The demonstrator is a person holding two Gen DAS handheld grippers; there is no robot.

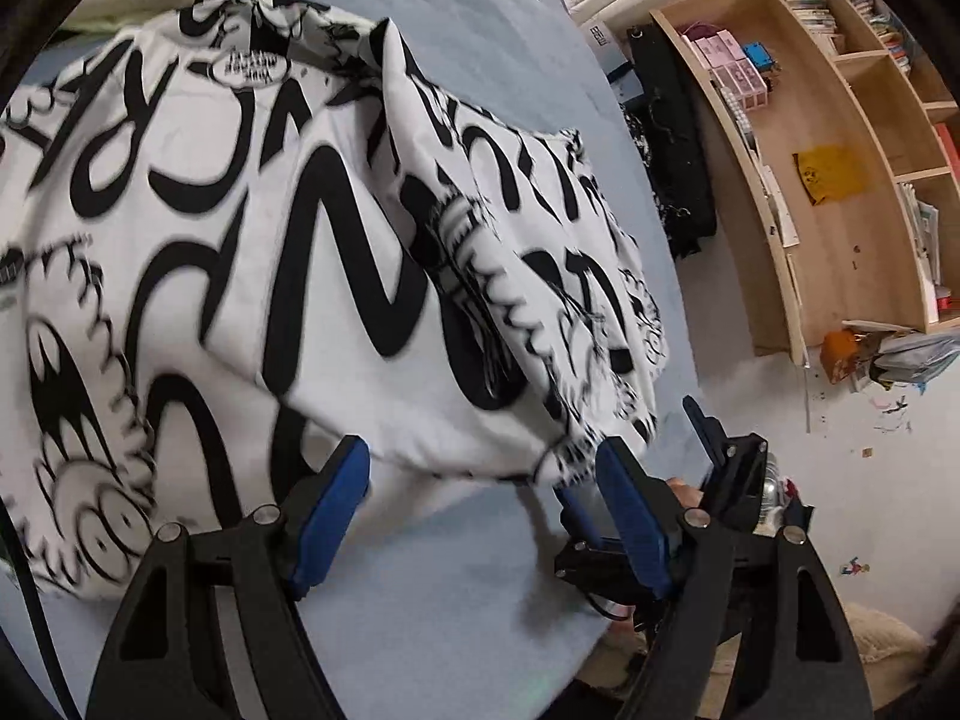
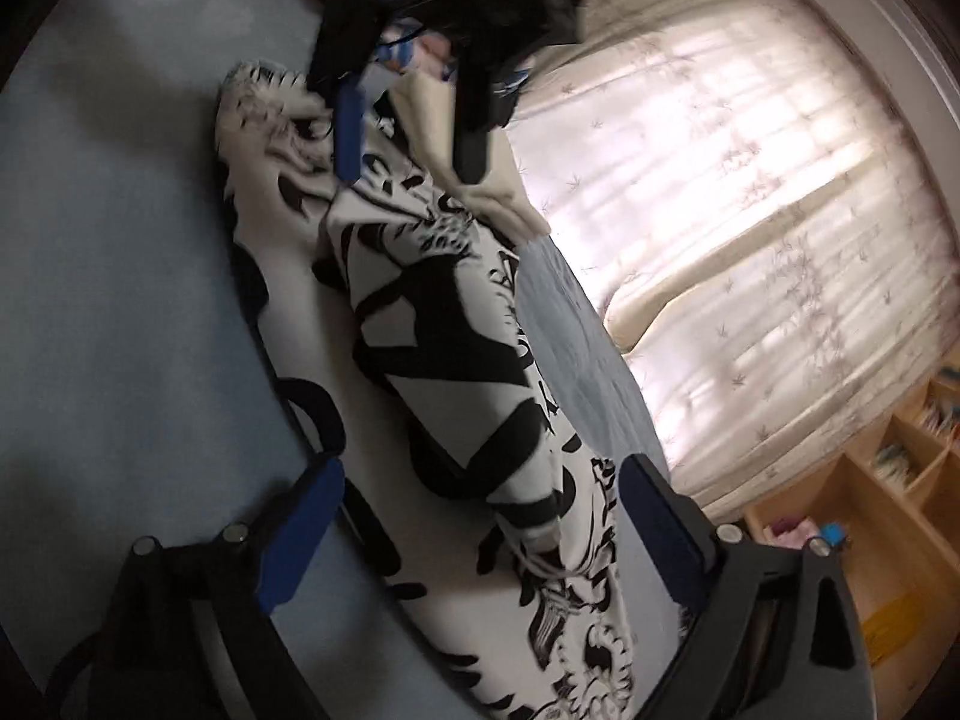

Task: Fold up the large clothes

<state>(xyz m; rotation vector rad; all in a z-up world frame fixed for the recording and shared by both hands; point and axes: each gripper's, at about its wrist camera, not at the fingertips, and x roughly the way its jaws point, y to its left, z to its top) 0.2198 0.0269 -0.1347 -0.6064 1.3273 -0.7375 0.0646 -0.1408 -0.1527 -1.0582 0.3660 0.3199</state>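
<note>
A large white garment point(image 1: 270, 210) with bold black graffiti print lies on the light blue bed point(image 1: 480, 570), one side folded over onto the rest. My left gripper point(image 1: 480, 504) is open at its near hem, and the pads touch no cloth. Just right of it show the blue fingers point(image 1: 699, 426) of the right gripper, held by a hand. In the right wrist view the garment point(image 2: 432, 324) runs away as a long folded strip. My right gripper point(image 2: 480, 516) stands wide open with the cloth lying between its fingers, unpinched. The left gripper point(image 2: 414, 144) hovers open over the far end.
A wooden shelf unit point(image 1: 840, 120) with boxes and books stands past the bed's right edge, with dark items point(image 1: 666, 150) hanging beside it and clutter point(image 1: 870, 354) on the floor. A bright curtained window point(image 2: 750, 180) and a cream pillow point(image 2: 498, 204) lie beyond the bed.
</note>
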